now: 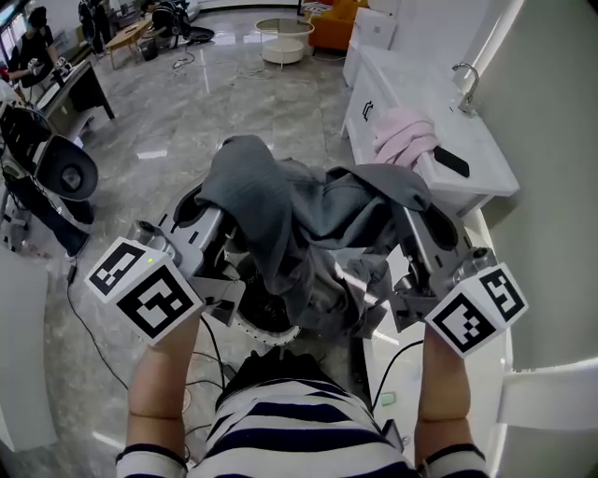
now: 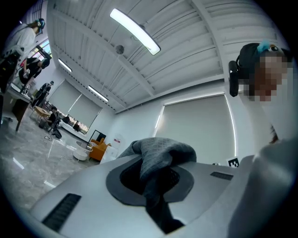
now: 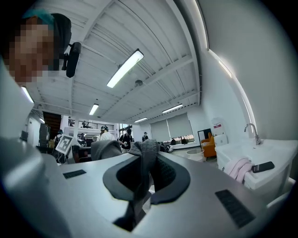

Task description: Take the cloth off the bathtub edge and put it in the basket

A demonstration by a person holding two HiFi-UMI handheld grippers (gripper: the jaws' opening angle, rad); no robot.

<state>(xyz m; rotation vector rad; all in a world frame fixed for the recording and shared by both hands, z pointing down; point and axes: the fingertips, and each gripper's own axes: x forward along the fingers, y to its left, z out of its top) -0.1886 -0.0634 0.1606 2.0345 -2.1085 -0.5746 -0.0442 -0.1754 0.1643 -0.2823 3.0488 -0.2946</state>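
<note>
Both tongs are clenched on the grey cloth [image 1: 280, 210]: the left gripper [image 2: 156, 183] and the right gripper [image 3: 139, 181] each pinch a fold of it. It hangs spread between them, above a round white-rimmed container [image 1: 264, 327] that it mostly hides. Farther away, a pink cloth [image 1: 405, 136] lies on the white bathtub edge [image 1: 392, 84].

Glossy grey marble floor [image 1: 215, 103] runs toward 12 o'clock, where a round white table [image 1: 284, 39] stands beside an orange armchair [image 1: 336, 23] — desks [image 1: 126, 35] at 11 o'clock, a plain white wall [image 1: 551, 140] at 3 o'clock, a strip light [image 2: 135, 31] overhead.
</note>
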